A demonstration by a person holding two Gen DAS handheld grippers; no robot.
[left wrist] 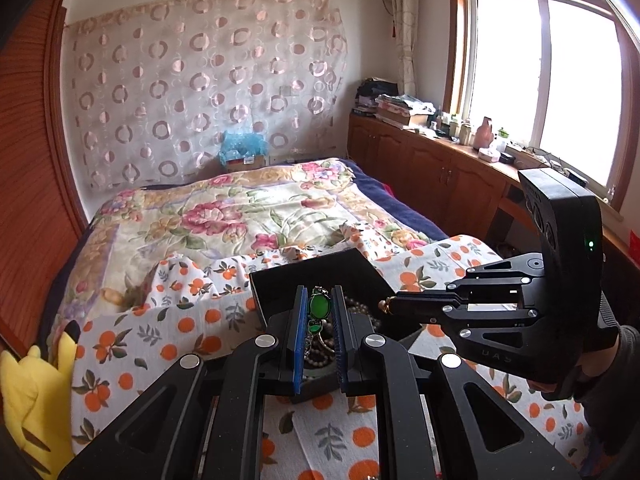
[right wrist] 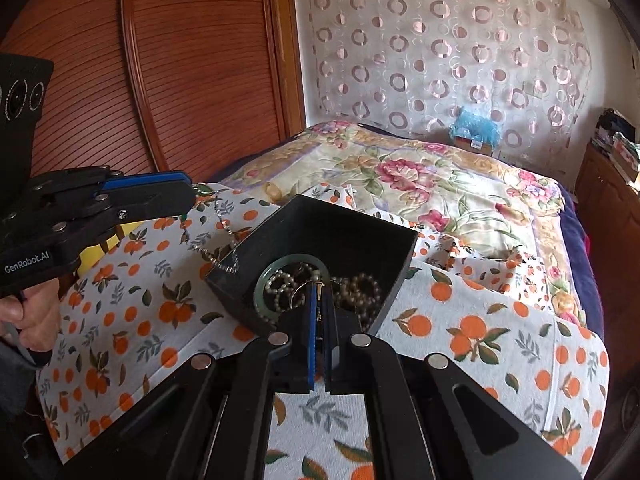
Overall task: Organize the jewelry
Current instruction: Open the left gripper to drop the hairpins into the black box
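Between the left gripper's (left wrist: 320, 312) pressed fingers hangs a green-stone silver chain necklace (left wrist: 319, 306); below them sits the black jewelry box (right wrist: 320, 220). The right gripper (right wrist: 320, 294) pinches a small gold clasp (right wrist: 319, 289) over it.

A bed (right wrist: 460, 184) carries everything, covered by a floral quilt (left wrist: 224, 216). Over its near end lies a white cloth printed with oranges (right wrist: 500, 332), and a black box (right wrist: 344, 220) sits on that cloth. A yellow plush toy (left wrist: 32, 396) rests at the bed's edge.
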